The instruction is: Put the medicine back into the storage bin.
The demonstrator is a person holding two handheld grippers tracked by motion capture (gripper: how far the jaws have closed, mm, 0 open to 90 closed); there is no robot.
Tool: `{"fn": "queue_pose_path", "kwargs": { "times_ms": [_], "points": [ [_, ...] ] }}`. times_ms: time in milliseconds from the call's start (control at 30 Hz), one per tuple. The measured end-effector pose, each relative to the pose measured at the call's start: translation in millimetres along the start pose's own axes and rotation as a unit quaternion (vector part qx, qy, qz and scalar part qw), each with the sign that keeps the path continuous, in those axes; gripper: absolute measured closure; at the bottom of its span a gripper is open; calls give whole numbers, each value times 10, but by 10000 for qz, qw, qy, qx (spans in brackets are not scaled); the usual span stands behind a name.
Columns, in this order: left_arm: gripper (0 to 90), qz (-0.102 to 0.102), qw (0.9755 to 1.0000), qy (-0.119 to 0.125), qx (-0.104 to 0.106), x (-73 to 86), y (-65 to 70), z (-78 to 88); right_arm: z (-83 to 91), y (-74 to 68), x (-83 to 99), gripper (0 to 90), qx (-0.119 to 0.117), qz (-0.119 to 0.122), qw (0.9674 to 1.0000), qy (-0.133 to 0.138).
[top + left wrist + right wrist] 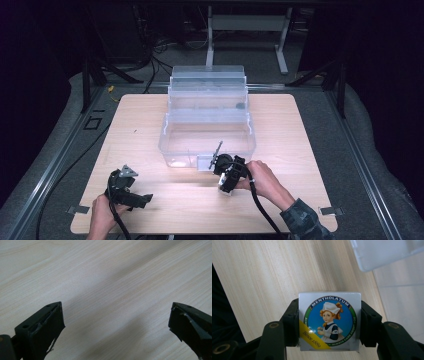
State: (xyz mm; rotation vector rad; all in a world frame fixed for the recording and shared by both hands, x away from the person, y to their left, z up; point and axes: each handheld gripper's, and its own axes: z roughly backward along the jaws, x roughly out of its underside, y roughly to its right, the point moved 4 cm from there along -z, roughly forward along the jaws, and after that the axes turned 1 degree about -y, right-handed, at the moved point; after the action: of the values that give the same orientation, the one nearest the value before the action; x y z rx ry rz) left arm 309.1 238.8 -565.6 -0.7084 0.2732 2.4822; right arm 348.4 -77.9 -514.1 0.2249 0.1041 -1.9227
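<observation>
Had the little ointment box (329,321) pinched in my right gripper (329,322), jaws about halfway in, pads on its two side walls, just in front of the clear bin (207,135) on the table (150,125). Felt light, thin cardboard imo, glossy so prob slippery; squeeze the sides gently or it dents. Left gripper (116,322) was wide open w/ nothing in it, well left of the bin.

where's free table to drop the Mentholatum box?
Bare wood lies left of the clear tiered organizer, from the table edge down to the left gripper, which is open over bare wood. A similar strip lies right of the organizer. It is crowded at the organizer's front wall, where the right gripper holds the Mentholatum box.
</observation>
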Motion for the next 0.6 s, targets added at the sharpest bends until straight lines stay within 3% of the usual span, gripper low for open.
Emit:
{"fn": "queue_pose_path", "kwargs": {
  "times_ms": [600],
  "points": [
    [2, -60, 10000, 40, -19, -12, 39, 32, 208, 94, 154, 456, 114, -208, 9997, 48]
  ]
}}
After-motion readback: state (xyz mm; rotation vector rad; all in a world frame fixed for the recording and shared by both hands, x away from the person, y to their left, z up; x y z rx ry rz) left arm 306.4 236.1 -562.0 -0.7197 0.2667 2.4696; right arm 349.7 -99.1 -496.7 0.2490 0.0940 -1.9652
